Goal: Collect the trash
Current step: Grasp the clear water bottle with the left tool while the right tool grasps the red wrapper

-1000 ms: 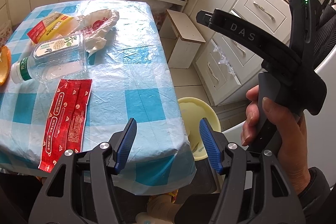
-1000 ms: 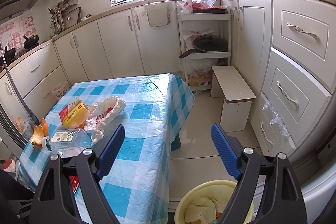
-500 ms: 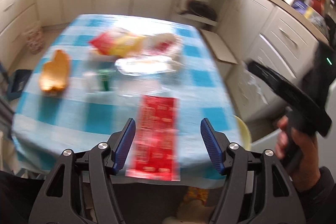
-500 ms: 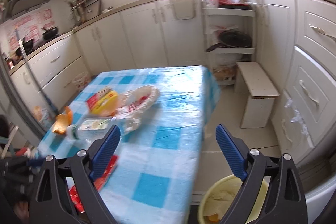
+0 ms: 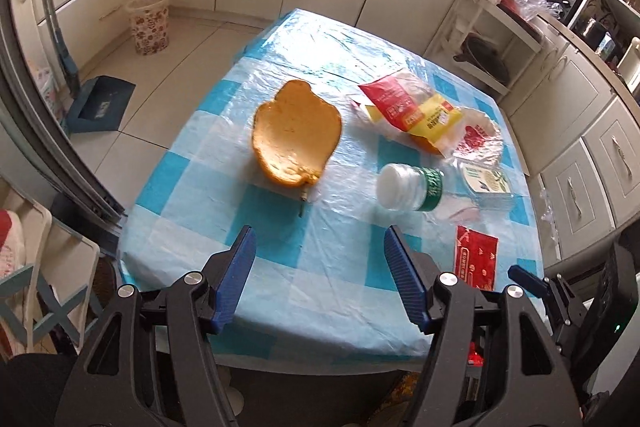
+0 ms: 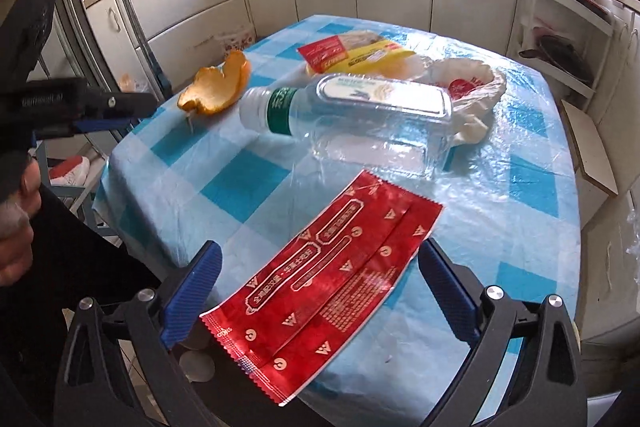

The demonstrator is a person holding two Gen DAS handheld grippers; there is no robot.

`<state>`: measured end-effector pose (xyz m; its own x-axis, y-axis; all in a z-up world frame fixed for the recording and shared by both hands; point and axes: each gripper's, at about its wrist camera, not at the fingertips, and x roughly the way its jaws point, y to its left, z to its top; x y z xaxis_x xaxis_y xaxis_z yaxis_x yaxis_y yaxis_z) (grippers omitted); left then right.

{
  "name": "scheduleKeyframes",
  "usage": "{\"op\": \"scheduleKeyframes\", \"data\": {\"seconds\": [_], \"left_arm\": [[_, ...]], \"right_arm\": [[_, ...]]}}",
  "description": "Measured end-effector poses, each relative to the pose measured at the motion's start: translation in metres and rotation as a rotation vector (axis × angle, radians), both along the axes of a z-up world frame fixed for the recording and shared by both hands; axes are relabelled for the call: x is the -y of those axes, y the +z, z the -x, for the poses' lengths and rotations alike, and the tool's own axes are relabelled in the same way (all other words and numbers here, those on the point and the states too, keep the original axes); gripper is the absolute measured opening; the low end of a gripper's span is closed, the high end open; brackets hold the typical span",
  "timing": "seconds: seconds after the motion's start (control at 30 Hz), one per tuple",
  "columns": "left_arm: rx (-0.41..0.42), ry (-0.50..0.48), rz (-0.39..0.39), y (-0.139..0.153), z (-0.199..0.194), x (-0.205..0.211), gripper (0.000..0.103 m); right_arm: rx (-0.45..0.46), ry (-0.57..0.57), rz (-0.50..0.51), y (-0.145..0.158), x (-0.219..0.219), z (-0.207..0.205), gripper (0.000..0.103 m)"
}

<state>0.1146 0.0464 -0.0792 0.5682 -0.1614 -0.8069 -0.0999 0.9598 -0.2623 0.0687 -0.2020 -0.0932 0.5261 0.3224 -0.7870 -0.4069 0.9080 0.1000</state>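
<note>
Two claws tilt down over the checked counter [image 5: 280, 267]. The left claw [image 5: 320, 275] stands open over bare cloth, near the orange peel [image 5: 296, 139]. The right claw [image 6: 320, 291] is opening wide, its jaws either side of the red wrapper [image 6: 320, 283] without pressing it; the wrapper lies at the counter's near edge, just in front of the clear bottle [image 6: 360, 123]. Only the right view shows the person's hand [image 6: 16, 227] at the left; only the left view shows the patterned bin [image 5: 150, 23] on the floor beyond the counter.
</note>
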Motion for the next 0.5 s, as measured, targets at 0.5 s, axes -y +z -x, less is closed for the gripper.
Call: {"op": "scheduleKeyframes", "data": {"seconds": [0.5], "left_arm": [[0.063,-0.436,-0.229,0.005,-0.039,0.086,0.077]], "right_arm": [[0.027,0.053,0.065,-0.021,-0.011,0.005,0.096]]}}
